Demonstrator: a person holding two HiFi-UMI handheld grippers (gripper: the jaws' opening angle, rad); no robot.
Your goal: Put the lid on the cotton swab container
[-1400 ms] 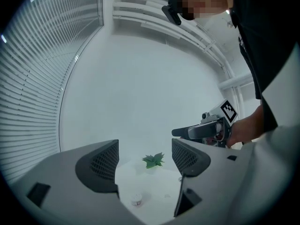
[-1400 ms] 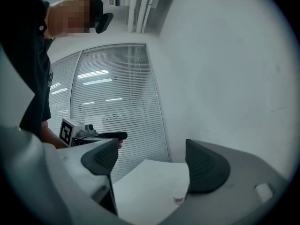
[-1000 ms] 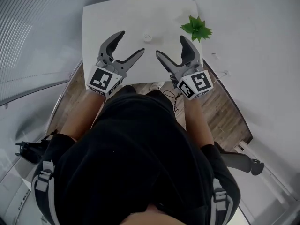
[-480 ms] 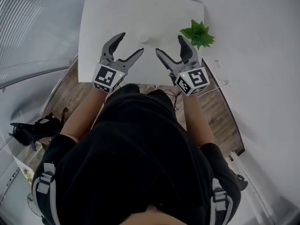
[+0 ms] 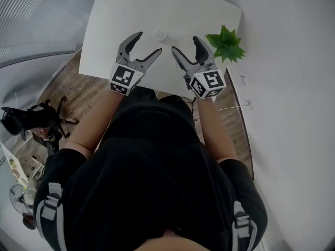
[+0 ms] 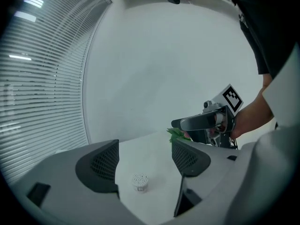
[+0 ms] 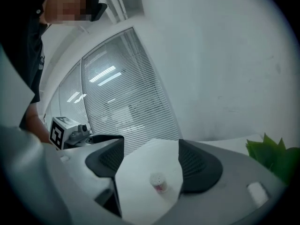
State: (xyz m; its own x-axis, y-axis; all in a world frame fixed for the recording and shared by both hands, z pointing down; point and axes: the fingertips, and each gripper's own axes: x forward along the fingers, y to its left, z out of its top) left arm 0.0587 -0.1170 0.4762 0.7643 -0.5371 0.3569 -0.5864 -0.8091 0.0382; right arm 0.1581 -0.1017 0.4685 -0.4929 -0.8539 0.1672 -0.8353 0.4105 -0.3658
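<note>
Standing ahead of left gripper (image 5: 148,43), cotton swab container (image 5: 160,35), untouched

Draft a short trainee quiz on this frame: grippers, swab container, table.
1. True or false: the left gripper is shut on the cotton swab container.
2. What stands by the right edge of the table in the head view? A) a green plant B) a mug C) a book
3. How many grippers hold something?
Key: 1 false; its jaws stand apart, short of the container. 2 A. 3 zero; the right gripper has just been closing slightly, with nothing between its jaws.
</note>
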